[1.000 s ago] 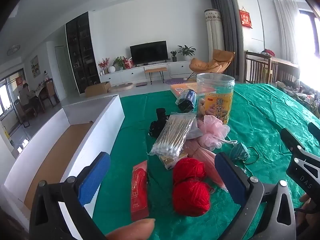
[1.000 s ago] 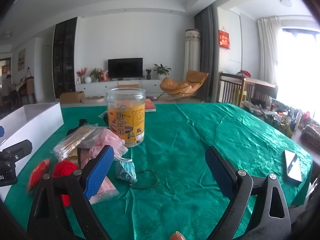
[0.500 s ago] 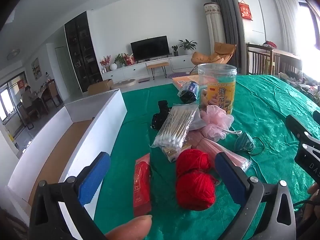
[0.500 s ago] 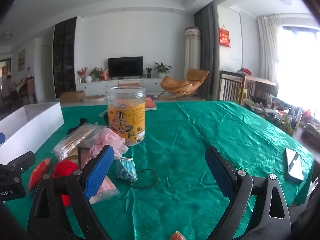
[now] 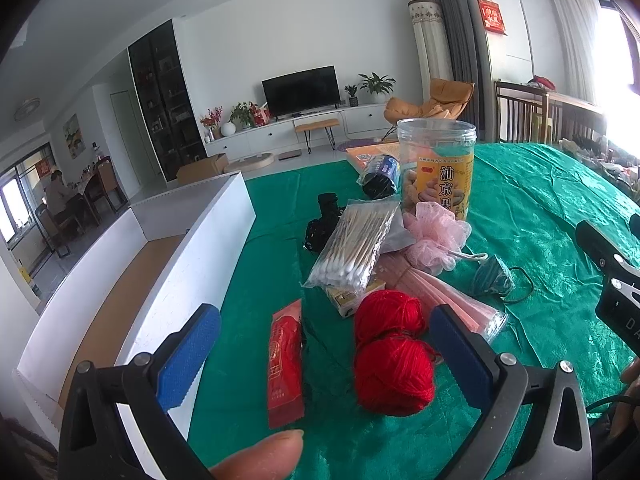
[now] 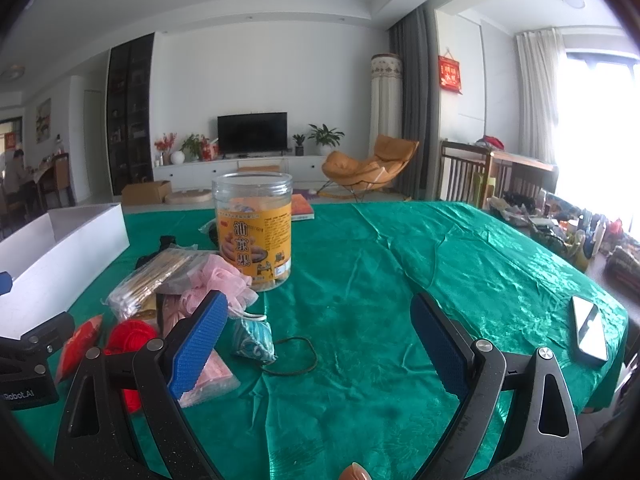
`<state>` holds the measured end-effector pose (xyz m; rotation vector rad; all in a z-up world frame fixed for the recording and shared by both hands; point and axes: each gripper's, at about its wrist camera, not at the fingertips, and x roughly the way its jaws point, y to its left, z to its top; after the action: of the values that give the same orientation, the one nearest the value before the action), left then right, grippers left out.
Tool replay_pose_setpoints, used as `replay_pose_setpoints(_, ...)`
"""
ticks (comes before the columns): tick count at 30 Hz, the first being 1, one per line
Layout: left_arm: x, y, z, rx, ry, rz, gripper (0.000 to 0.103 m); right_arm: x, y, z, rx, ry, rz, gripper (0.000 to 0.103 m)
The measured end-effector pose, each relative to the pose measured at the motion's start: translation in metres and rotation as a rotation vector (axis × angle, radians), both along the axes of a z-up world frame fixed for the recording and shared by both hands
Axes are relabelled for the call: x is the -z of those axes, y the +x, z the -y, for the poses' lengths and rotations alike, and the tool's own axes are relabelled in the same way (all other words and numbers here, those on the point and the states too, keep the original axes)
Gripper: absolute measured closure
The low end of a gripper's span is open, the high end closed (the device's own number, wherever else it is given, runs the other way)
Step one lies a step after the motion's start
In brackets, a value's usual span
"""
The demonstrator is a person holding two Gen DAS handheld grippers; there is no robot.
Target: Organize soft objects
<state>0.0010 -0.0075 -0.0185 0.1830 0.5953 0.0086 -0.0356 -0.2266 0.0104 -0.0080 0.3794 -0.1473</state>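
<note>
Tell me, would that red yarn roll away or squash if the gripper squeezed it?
The red yarn looks like two soft wound balls lying joined together, so it would probably squash rather than slip. Its round shape might let it roll a little on the glossy green tablecloth. It is likely light for its size.

Large black characters 油京果 down the yellow label of the clear snack jar (image 6: 253,229), "Robot.AI" in white on the black body of the left tongs (image 6: 28,364), "D" beginning a cut-off word on the black body of the right tongs (image 5: 618,300); remaining print too small to read.
</note>
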Motion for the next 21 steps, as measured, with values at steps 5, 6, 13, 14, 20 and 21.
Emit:
replay_pose_setpoints(5, 0.0, 0.001, -0.002, 0.001, -0.014, -0.006, 0.0, -0.001, 0.001, 0.001, 0.0, 0.001, -0.001, 0.009)
replay_pose_setpoints(6, 0.001, 0.001, -0.003, -0.001, -0.018, -0.009, 0.0, -0.001, 0.001, 0.001, 0.0, 0.002, -0.002, 0.009)
replay_pose_setpoints(13, 0.002, 0.005, -0.013, -0.016, -0.042, -0.022, 0.0, 0.005, 0.001, 0.012, 0.027, 0.048, -0.016, 0.009)
replay_pose_setpoints(14, 0.002, 0.006, -0.014, -0.018, -0.042, -0.024, 0.0, 0.006, 0.002, 0.013, 0.03, 0.056, -0.017, 0.009)
replay_pose_setpoints(20, 0.007, 0.01, -0.014, -0.024, -0.04, -0.047, 0.0, 0.009, 0.006, 0.02, 0.037, 0.099, -0.042, 0.009)
replay_pose_setpoints(21, 0.009, 0.01, -0.012, -0.02, -0.037, -0.051, 0.0, 0.01, 0.006, 0.021, 0.038, 0.105, -0.042, 0.009)
